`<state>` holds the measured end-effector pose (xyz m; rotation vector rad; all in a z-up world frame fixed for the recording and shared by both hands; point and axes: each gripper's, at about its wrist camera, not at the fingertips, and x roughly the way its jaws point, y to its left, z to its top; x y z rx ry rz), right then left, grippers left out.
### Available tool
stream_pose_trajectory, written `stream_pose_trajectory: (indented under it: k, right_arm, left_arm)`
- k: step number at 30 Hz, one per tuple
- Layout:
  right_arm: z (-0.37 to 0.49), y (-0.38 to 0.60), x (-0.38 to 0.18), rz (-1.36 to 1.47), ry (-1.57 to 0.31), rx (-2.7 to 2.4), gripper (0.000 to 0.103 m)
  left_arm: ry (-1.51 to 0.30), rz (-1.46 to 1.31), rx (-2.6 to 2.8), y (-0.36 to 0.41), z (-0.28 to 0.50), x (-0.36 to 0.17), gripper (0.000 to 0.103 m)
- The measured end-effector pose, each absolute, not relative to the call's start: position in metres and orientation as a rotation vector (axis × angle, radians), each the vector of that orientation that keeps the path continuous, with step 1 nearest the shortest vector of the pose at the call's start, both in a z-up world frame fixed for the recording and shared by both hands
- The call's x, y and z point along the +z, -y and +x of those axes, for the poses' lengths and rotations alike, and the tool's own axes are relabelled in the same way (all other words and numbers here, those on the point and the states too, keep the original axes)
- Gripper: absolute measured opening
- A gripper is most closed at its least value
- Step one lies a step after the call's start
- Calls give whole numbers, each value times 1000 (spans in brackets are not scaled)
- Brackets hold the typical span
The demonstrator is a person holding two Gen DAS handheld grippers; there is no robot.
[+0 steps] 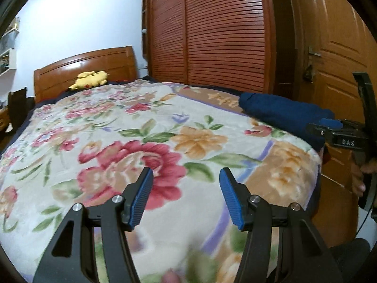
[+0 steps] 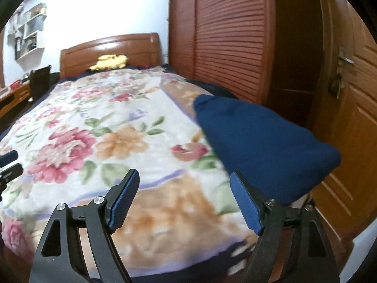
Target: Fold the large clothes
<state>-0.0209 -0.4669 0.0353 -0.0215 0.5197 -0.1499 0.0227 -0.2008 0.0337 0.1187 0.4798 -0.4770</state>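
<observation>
Ahead of both grippers: a bed under a floral blanket [image 1: 141, 122], its pattern running from the jaws up to a wooden headboard [image 1: 87, 63].
Left gripper [image 1: 186, 195]: jaws spread wide, nothing between the blue pads, hovering over the near part of the blanket.
Right gripper [image 2: 183, 200]: jaws likewise spread and empty in its own view; in the left wrist view it appears at the far right edge, beside the garment.
Navy garment [image 2: 259, 146]: a dark blue bundle, apparently already folded or rolled, lying on the bed's right edge. It sits just ahead and to the right of the right gripper's right finger, and well off to the right of the left gripper.
Contact: whether the right finger touches the cloth cannot be told; the bundle overlaps it in the picture.
Handling, as a judgement: soft, limp knit or fleece, light for its bulk, not fragile and not slippery. It will sag and unfold if lifted by one point.
Where to grip: pinch through several layers at a corner or along a folded edge, one gripper at each end, so the layers hold together.
Background: a yellow plush toy [image 1: 90, 79] by the headboard, a louvred wardrobe [image 1: 212, 30] and a wooden door [image 1: 341, 54] to the right.
Risk: the bundle lies near the mattress edge and could slide off if nudged.
</observation>
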Motion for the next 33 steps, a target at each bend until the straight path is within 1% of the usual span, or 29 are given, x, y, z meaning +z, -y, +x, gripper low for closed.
stream_pose_trajectory:
  k: [12,21,33]
  right_arm:
    - [-1,364,12,3,-497,60,81]
    - [-10,291,13,-38,-467,204,81]
    - [-42,252,17,-43,-403,269,81]
  left_arm:
    - [-482,51,-236,120,-4,24,58]
    - [-475,12,-61,59,-34,24,58]
    - [-441,-16,-5,36,-68,39,58]
